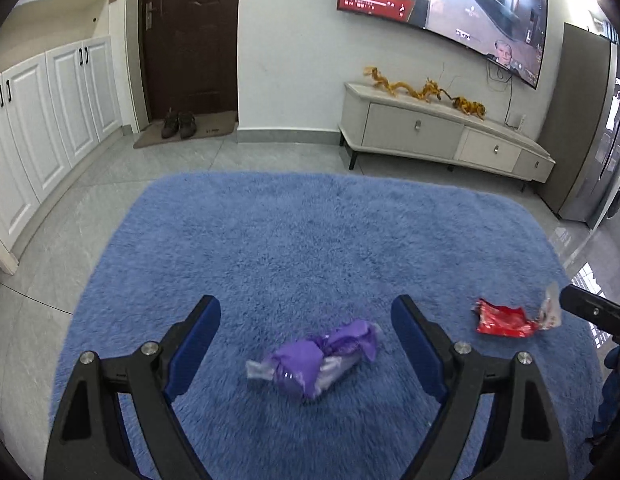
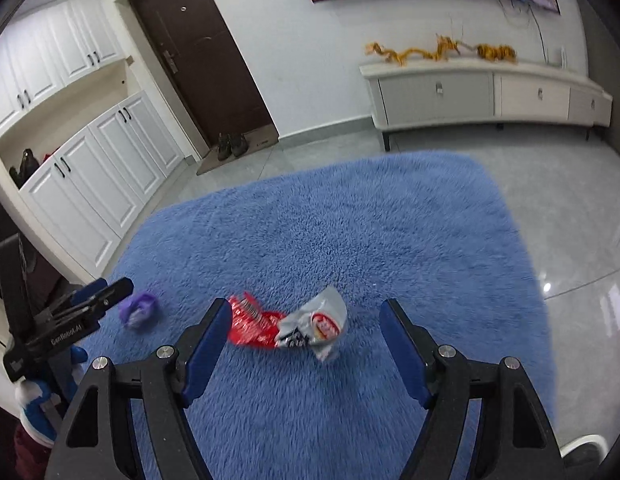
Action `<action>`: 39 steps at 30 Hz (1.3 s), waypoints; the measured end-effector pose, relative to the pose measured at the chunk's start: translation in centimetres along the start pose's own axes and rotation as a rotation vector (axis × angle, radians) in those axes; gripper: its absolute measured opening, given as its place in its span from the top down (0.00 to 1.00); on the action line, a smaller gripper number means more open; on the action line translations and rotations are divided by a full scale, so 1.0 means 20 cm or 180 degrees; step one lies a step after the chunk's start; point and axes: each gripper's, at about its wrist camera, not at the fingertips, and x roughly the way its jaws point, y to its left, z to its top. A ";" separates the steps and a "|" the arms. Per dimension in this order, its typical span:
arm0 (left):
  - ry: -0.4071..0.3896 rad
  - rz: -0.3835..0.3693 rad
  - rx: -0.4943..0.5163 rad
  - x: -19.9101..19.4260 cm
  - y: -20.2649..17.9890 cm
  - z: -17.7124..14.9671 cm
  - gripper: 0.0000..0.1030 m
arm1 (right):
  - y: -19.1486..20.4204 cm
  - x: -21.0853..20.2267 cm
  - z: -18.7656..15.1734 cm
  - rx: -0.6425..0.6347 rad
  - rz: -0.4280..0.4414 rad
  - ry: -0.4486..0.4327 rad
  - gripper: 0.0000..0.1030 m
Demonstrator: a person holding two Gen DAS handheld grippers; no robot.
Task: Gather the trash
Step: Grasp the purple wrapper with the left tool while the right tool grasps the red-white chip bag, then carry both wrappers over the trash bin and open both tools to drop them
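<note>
**Two wrappers on one blue rug**

One blue rug [image 1: 310,240], open pile to 12 o'clock. Your left gripper [image 1: 306,320] is spread around one purple wrapper [image 1: 313,360]; your right gripper [image 2: 302,324], spread, frames one red-and-silver wrapper [image 2: 290,328]. Neither touches.

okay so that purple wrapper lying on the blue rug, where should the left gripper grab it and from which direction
Probably grip the purple wrapper across its bulging middle, coming down from above. It lies flat and elongated on the blue rug, its twisted ends thin and floppy, so the body gives the firmest hold. The left gripper already has open jaws either side of it; turning them across the narrow width should help.
</note>
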 end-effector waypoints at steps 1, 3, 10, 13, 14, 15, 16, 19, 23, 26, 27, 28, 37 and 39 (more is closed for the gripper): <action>0.0021 -0.0003 -0.0004 0.02 0.01 0.00 0.16 | -0.01 0.04 0.00 0.0016 0.0020 0.0037 0.28; 0.0082 -0.0007 0.0002 0.06 0.01 -0.02 0.16 | 0.01 0.08 0.00 -0.0007 0.0045 0.0086 0.28; 0.0232 -0.0022 0.0175 0.10 -0.02 -0.06 0.18 | 0.05 0.16 -0.07 -0.0142 -0.0043 0.0242 0.42; 0.0335 -0.0052 0.0231 0.12 -0.03 -0.08 0.37 | 0.06 0.14 -0.08 -0.0156 -0.0048 0.0252 0.59; 0.0385 -0.0051 0.0241 0.13 -0.03 -0.10 0.44 | 0.07 0.13 -0.09 -0.0169 -0.0038 0.0258 0.61; 0.0403 -0.0044 0.0248 0.12 -0.03 -0.10 0.45 | 0.07 0.12 -0.10 -0.0188 -0.0037 0.0256 0.63; 0.0398 -0.0036 0.0262 0.11 -0.04 -0.11 0.48 | 0.09 0.11 -0.11 -0.0219 -0.0043 0.0248 0.66; 0.0417 -0.0076 0.0253 0.07 -0.04 -0.14 0.61 | 0.12 0.08 -0.15 -0.0305 -0.0029 0.0240 0.68; 0.0424 -0.0128 0.0196 0.01 -0.02 -0.19 0.72 | 0.15 0.04 -0.20 -0.0392 0.0002 0.0228 0.71; 0.0423 -0.0188 0.0131 -0.05 -0.03 -0.23 0.73 | 0.16 0.00 -0.23 -0.0385 0.0031 0.0228 0.72; 0.0431 -0.0208 0.0115 -0.07 -0.03 -0.24 0.73 | 0.16 -0.02 -0.24 -0.0380 0.0047 0.0229 0.72; 0.0427 -0.0218 0.0103 -0.09 -0.04 -0.26 0.73 | 0.16 -0.04 -0.25 -0.0384 0.0055 0.0225 0.72; 0.0263 -0.0348 0.0062 -0.40 -0.10 -0.36 0.74 | 0.18 -0.29 -0.37 -0.0314 0.0100 0.0121 0.72; 0.0221 -0.0364 0.0081 -0.47 -0.13 -0.38 0.74 | 0.18 -0.35 -0.39 -0.0284 0.0101 0.0083 0.72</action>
